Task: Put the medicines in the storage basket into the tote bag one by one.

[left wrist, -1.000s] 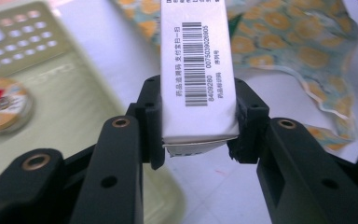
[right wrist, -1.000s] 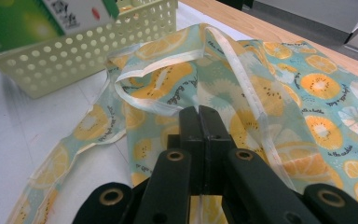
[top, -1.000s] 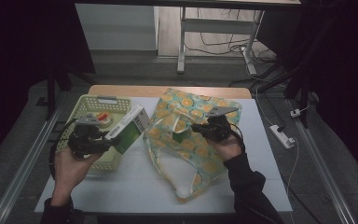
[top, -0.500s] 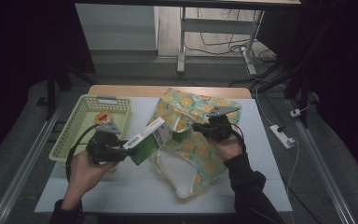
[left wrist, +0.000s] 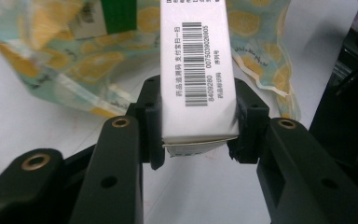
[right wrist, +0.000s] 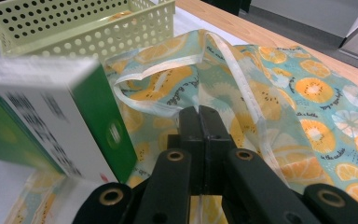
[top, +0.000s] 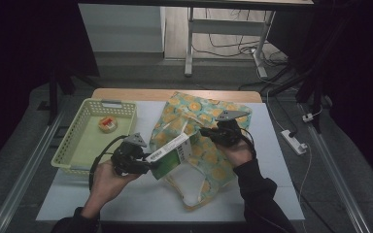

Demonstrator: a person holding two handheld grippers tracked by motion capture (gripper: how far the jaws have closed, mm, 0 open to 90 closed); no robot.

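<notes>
While the left gripper (left wrist: 198, 123) clamps the green-and-white cardboard box (left wrist: 196, 70) at the orange-print fabric bag's (top: 209, 145) mouth, its barcode shows in the left gripper view. The right gripper (right wrist: 199, 116), pressed together, pinches the bag's rim; the bag's inside stays hidden.

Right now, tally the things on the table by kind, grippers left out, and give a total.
Box: 1
Bag: 1
Basket: 1
Tape roll: 1
Total: 4
</notes>
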